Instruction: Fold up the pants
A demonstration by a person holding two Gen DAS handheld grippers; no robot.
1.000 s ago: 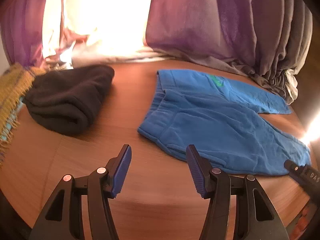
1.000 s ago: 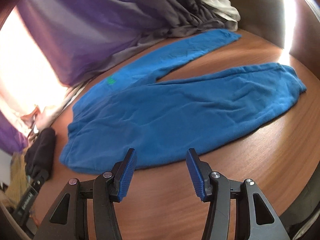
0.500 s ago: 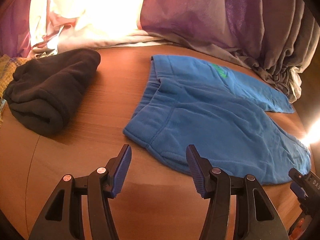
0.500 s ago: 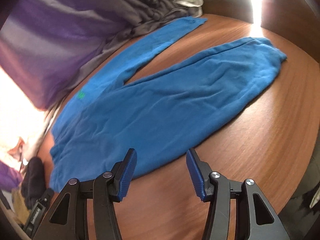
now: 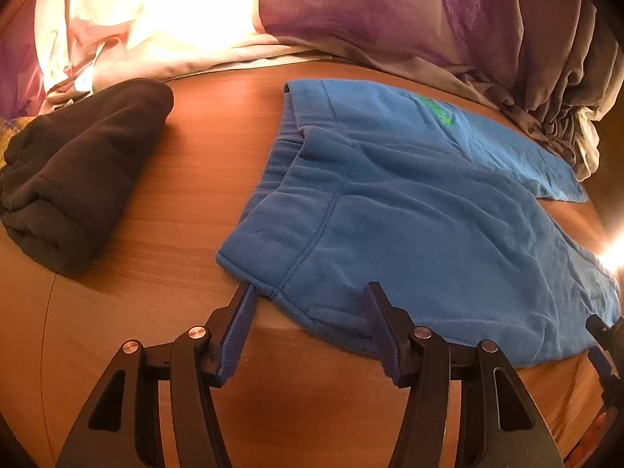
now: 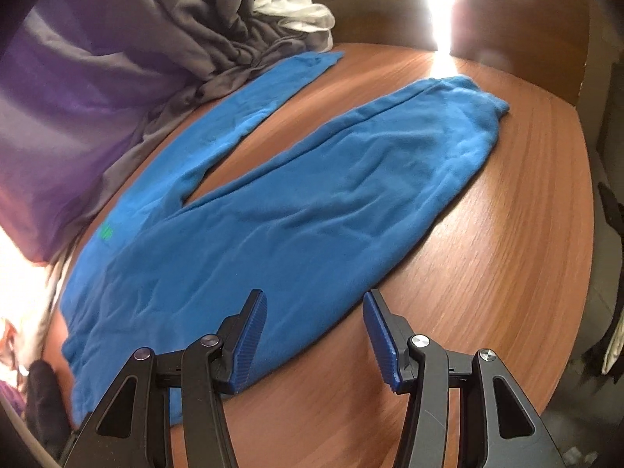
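Blue fleece pants (image 5: 409, 210) lie flat on the round wooden table (image 5: 183, 202), waistband toward the left, both legs spread apart in a V (image 6: 312, 202). A small green logo (image 5: 436, 111) marks the far hip. My left gripper (image 5: 310, 296) stands open just above the near corner of the waistband, whose hem lies between the blue pads without being pinched. My right gripper (image 6: 314, 304) is open over the near edge of the closer leg, with nothing gripped. The tip of the right gripper (image 5: 602, 335) shows at the lower right of the left wrist view.
A folded dark garment (image 5: 78, 179) lies on the table to the left of the pants. Purple and grey draped cloth (image 5: 448, 19) and pale fabric (image 5: 156, 50) pile along the far edge. The table's rim (image 6: 585, 234) curves close on the right.
My left gripper has come down and forward, from bare wood to the waistband corner. The right gripper has rolled and sunk slightly, now over the near leg's edge. Both stay open.
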